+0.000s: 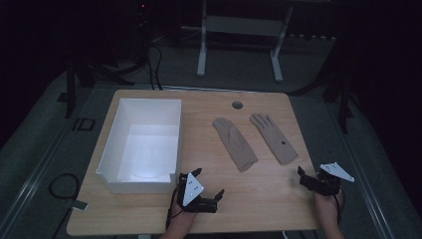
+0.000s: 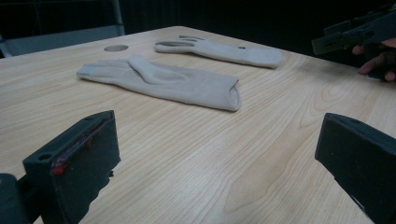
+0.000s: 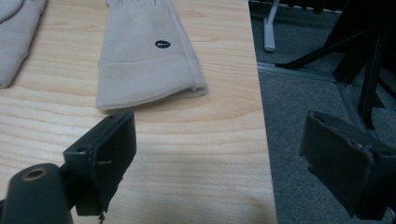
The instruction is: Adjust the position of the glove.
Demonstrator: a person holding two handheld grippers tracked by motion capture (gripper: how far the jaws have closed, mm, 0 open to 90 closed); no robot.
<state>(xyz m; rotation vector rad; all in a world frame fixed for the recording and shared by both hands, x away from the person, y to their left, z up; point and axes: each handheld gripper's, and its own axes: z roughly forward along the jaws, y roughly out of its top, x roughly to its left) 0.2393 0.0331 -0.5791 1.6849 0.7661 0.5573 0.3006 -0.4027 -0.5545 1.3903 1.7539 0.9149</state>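
Two beige gloves lie flat on the wooden table (image 1: 259, 194). The left glove (image 1: 235, 143) is plain. The right glove (image 1: 273, 137) has a small black label and lies near the table's right edge. My left gripper (image 1: 209, 182) sits at the front middle, open, with nothing between its jaws. It looks toward the plain glove (image 2: 163, 81), with the labelled one (image 2: 224, 51) behind. My right gripper (image 1: 308, 177) is at the front right, open and empty, just short of the labelled glove's cuff (image 3: 144, 56).
A white open box (image 1: 137, 186) stands on the table's left half. There is a round cable hole (image 1: 237, 105) near the far edge. The table's right edge (image 3: 261, 140) drops to grey floor. A white desk frame (image 1: 201, 50) stands behind.
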